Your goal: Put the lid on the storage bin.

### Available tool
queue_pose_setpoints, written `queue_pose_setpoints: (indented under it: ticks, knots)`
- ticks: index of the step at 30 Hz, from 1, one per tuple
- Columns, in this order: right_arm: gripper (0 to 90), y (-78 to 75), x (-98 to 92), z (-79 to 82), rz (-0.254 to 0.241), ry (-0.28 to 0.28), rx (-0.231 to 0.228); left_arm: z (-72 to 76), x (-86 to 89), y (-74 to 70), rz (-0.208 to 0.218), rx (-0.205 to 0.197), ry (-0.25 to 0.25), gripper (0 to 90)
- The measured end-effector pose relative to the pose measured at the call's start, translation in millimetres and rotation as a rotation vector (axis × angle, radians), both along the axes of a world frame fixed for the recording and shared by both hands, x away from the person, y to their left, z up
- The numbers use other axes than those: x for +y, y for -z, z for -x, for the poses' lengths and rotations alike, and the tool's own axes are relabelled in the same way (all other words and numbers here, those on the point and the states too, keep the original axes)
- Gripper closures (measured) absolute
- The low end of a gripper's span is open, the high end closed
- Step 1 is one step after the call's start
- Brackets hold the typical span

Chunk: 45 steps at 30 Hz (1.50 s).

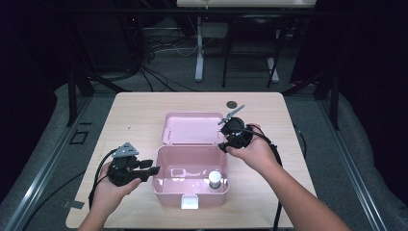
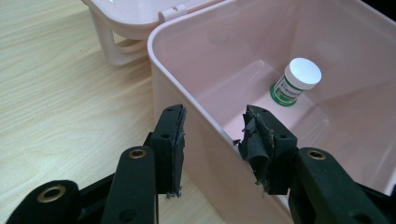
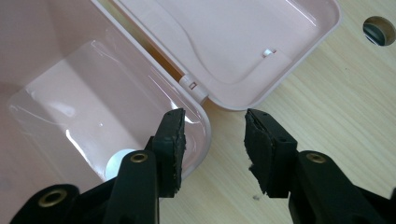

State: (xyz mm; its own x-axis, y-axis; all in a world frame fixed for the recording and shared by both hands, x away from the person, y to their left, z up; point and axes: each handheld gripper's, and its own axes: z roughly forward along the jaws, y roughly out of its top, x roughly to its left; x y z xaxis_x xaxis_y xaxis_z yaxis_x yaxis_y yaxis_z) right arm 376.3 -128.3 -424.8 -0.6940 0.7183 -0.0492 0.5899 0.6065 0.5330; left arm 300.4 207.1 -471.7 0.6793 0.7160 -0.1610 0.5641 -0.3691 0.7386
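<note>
A pink plastic box (image 1: 192, 196) stands open in the middle of the table, its lid (image 1: 190, 127) lying back flat behind it. Inside, at the right, stands a small white-capped bottle (image 1: 214, 179) with a green label (image 2: 295, 81). My left gripper (image 1: 153, 168) is at the box's left wall (image 2: 187, 93), open, one jaw outside the wall and one inside, pads (image 2: 170, 135) apart from it. My right gripper (image 1: 222, 147) is at the back right corner, open astride the corner rim (image 3: 203, 135). The bottle's white cap (image 3: 116, 163) peeks out beside its left jaw.
A white latch (image 1: 189, 202) sticks out from the box's front wall. A round cable hole (image 1: 232, 104) sits in the wooden tabletop (image 1: 134, 110) behind the lid. Cables trail from both grippers toward the near edge. Dark floor and desk legs lie beyond the table.
</note>
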Motion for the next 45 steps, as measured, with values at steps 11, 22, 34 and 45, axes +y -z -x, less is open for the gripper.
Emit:
queue_pose_setpoints:
  ticks: [11, 22, 34, 45]
  knots:
    - [56.3, 2.4, 1.3, -8.6, 0.001, 0.066, -0.045, 0.5, -3.3, 1.6, -0.012, 0.004, 0.004, 61.1]
    - [57.4, 9.6, 2.7, -25.9, -0.019, 0.113, -0.028, 1.1, -4.1, 1.5, -0.016, -0.008, 0.004, 61.6]
    - [56.6, 18.0, 0.1, -49.5, -0.090, 0.221, -0.011, 1.7, -4.7, 2.6, -0.015, -0.023, -0.010, 60.1]
    - [54.9, 27.7, -2.8, -66.3, -0.106, 0.307, -0.014, 1.4, -5.1, 2.9, -0.018, -0.007, -0.007, 60.1]
